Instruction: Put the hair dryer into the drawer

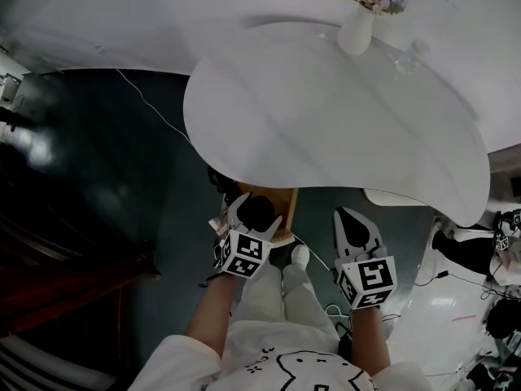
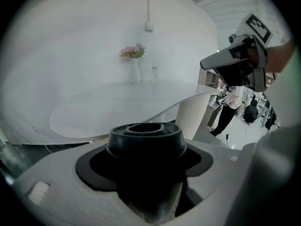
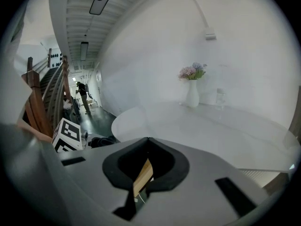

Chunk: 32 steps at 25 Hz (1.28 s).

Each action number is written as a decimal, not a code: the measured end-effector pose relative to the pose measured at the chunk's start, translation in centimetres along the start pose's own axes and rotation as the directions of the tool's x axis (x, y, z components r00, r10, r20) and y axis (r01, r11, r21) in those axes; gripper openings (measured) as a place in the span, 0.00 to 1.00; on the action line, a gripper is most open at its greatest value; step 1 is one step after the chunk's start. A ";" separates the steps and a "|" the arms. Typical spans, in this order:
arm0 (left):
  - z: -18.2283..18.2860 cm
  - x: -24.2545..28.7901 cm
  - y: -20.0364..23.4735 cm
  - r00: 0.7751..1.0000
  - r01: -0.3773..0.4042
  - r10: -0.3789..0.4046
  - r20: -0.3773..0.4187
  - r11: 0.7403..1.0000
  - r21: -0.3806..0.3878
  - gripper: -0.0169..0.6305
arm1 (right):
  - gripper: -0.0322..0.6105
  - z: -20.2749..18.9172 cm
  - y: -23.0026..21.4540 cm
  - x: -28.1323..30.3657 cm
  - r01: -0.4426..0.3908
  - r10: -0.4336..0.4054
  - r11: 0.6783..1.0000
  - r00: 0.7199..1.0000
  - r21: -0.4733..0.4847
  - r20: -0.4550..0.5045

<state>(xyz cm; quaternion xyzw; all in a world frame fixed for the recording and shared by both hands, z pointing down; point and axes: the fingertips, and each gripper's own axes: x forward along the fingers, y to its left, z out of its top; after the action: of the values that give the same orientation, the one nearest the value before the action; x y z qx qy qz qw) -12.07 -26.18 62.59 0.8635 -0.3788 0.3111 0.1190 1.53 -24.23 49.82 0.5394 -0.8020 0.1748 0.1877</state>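
The black hair dryer (image 1: 257, 212) sits between the jaws of my left gripper (image 1: 251, 218), which is shut on it. In the left gripper view its round black nozzle (image 2: 146, 142) fills the space between the jaws. Just beyond it, a wooden drawer (image 1: 283, 206) juts out from under the white table (image 1: 342, 129). My right gripper (image 1: 355, 225) hovers to the right of the drawer, shut and holding nothing. It also shows at the upper right of the left gripper view, right gripper (image 2: 235, 62). The left gripper's marker cube (image 3: 68, 135) shows in the right gripper view.
On the table's far side stand a white vase with flowers (image 1: 358, 19) and a clear glass (image 1: 411, 55). Cables run over the dark floor (image 1: 155, 108). Wooden stairs (image 3: 40, 102) rise at the left. My legs and a white shoe (image 1: 299, 256) are below the drawer.
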 end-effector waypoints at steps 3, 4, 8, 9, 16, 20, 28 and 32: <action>-0.6 1.2 -0.6 0.999 0.040 -0.038 -0.038 0.999 0.035 0.59 | 0.05 -0.4 -0.3 -0.3 0.020 -0.020 1.000 1.000 0.007 -0.009; -0.9 1.5 -0.9 0.997 0.056 -0.053 -0.051 0.997 0.045 0.59 | 0.05 -0.6 -0.3 -0.4 0.027 -0.027 1.000 1.000 0.010 -0.010; -2.1 2.6 -1.8 0.988 0.116 -0.106 -0.109 0.989 0.092 0.59 | 0.05 -1.4 -0.3 -0.9 0.046 -0.046 0.999 0.999 0.023 -0.016; -2.4 2.9 -2.0 0.986 0.129 -0.116 -0.122 0.986 0.107 0.59 | 0.05 -1.5 -0.3 -1.0 0.050 -0.049 0.999 0.999 0.022 -0.017; -3.8 4.7 -2.9 0.960 0.224 -0.174 -0.220 0.947 0.229 0.59 | 0.05 -2.9 -1.1 -2.0 0.095 -0.094 0.993 0.995 0.073 -0.022; -4.4 5.8 -3.0 0.942 0.265 -0.191 -0.275 0.927 0.264 0.59 | 0.05 -3.8 -1.4 -2.3 0.116 -0.114 0.989 0.993 0.094 -0.031; -7.5 8.2 -3.9 0.865 0.403 -0.216 -0.453 0.837 0.370 0.59 | 0.05 -5.5 -1.8 -2.8 0.145 -0.140 0.983 0.989 0.116 -0.055; -9.0 9.2 -4.0 0.822 0.464 -0.243 -0.514 0.809 0.360 0.59 | 0.05 -6.4 -2.0 -3.1 0.160 -0.152 0.977 0.986 0.138 -0.067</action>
<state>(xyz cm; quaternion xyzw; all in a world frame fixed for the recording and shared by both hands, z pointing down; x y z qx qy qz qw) -8.41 -24.80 75.53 0.8276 -0.0819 0.5533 0.0470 5.24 -19.39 53.98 0.6078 -0.7370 0.2313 0.1842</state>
